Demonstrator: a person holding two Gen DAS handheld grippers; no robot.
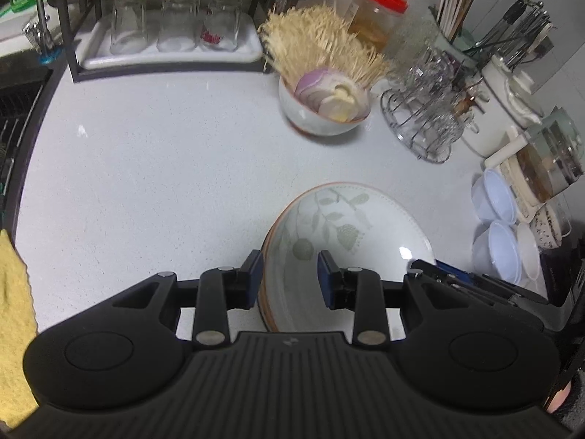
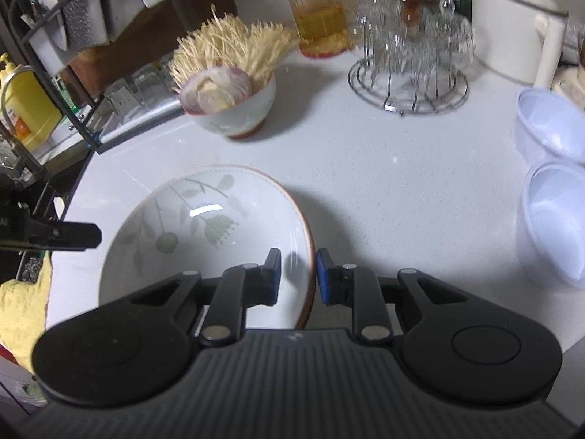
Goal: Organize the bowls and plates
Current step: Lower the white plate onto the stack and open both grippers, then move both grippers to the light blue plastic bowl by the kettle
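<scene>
Even overhead light glares on the plate (image 2: 204,226); fisheye edges bend, far items blur, dark shadow beside it.

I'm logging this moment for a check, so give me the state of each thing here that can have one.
Stack of leaf-patterned white plates: upright on the counter, both grippers on its rim.
Left gripper: jaws straddle the stack's left rim.
Right gripper: jaws straddle the right rim.
White bowl of sliced onion and pale noodles: full, upright.
Red-lidded clear jar: closed.
Three drinking glasses: upside down on a tray.
</scene>
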